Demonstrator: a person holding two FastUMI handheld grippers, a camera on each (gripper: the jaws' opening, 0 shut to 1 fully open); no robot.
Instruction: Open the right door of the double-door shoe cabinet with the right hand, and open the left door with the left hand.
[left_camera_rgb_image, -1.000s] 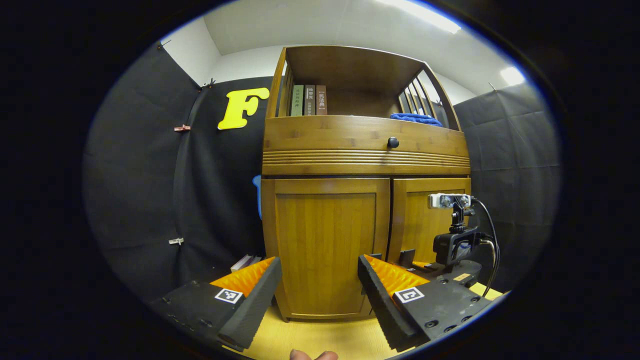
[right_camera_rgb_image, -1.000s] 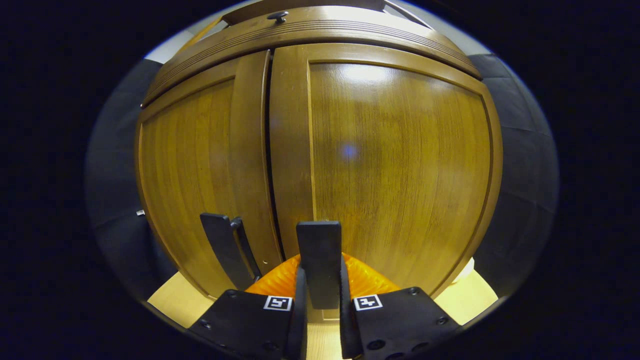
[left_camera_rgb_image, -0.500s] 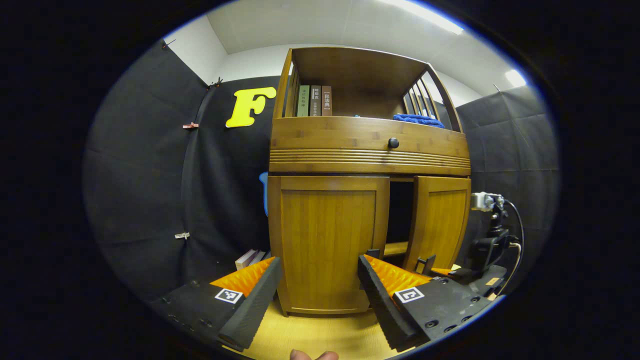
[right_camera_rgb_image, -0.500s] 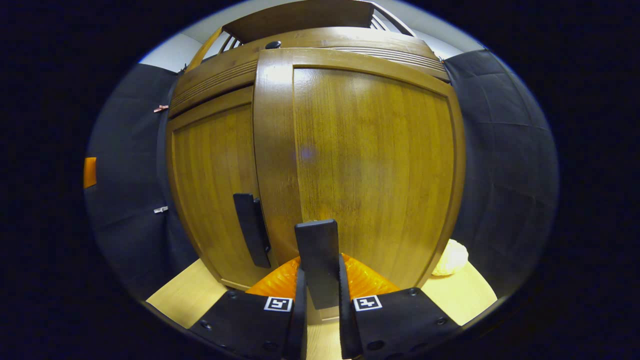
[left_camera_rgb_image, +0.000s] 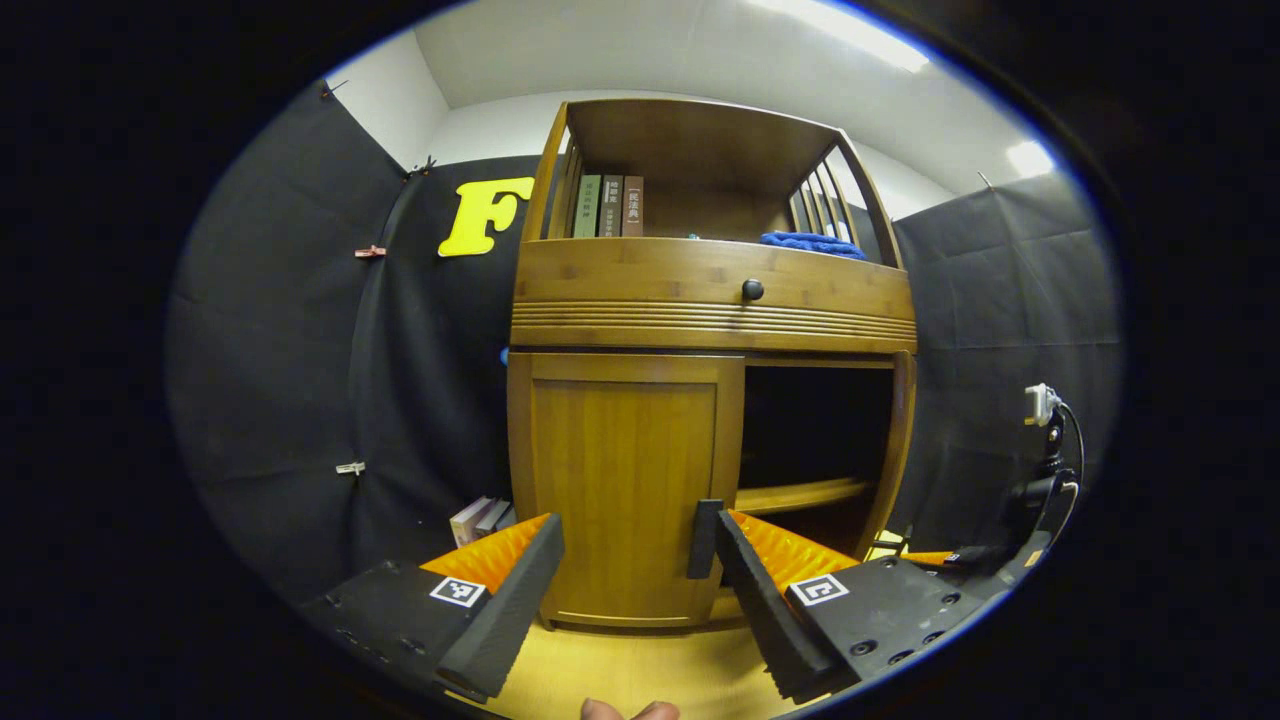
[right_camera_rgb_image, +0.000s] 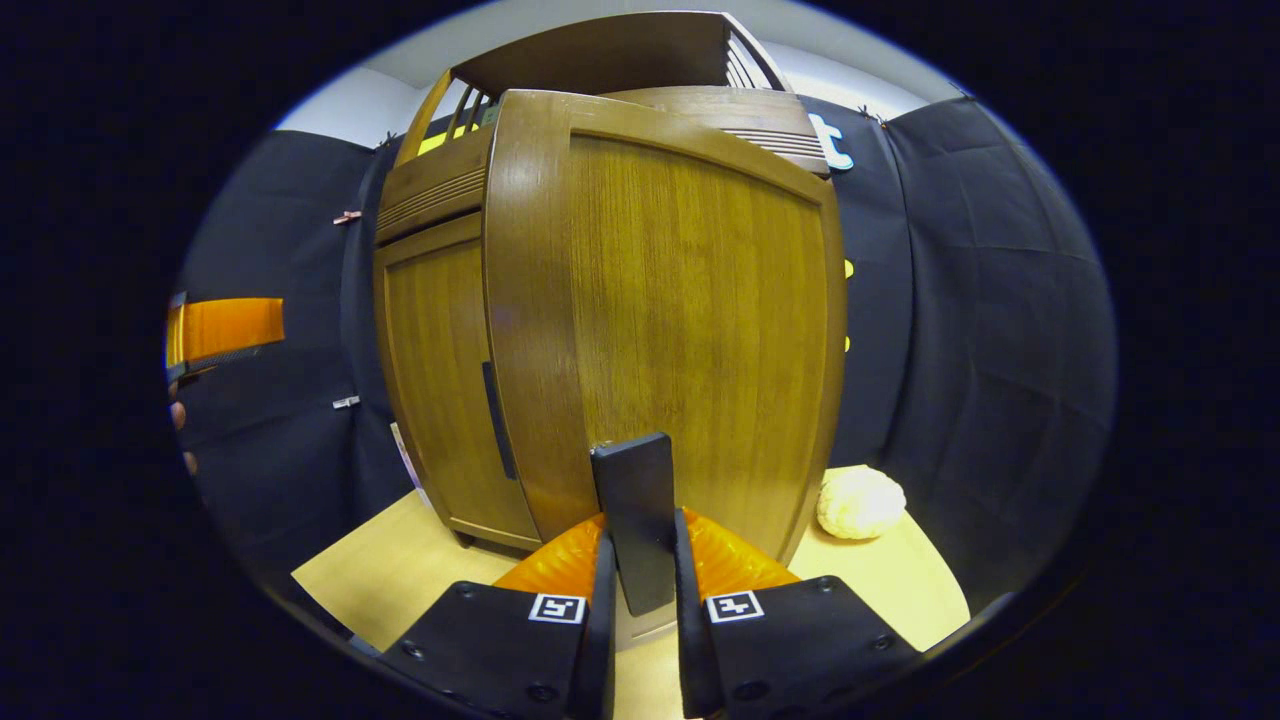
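The right door (right_camera_rgb_image: 660, 300) of the shoe cabinet (left_camera_rgb_image: 700, 300) is standing swung well out, and the risk now is sitting with the handle grip: the right gripper (right_camera_rgb_image: 640, 600) is clamping the right door handle (right_camera_rgb_image: 634, 520) between both fingers, and if the hand is carrying on in a straight pull rather than following the hinge arc, the flat handle could be twisting out of the pads or straining the hinge. A second hazard is lying on the floor beside the door, a pale rounded object (right_camera_rgb_image: 860, 503) near the door's far edge (the door may be sweeping toward it).

In the left gripper view the opened compartment is showing dark with a shelf (left_camera_rgb_image: 800, 495) inside, while the left door (left_camera_rgb_image: 625, 480) is sitting closed. The left gripper (left_camera_rgb_image: 625, 570) is hanging with its fingers wide apart, holding nothing, in front of that door; the left door handle (left_camera_rgb_image: 702, 539) is appearing just beside its right finger, though contact cannot be told. Closing too early, short of the handle, would be missing it.
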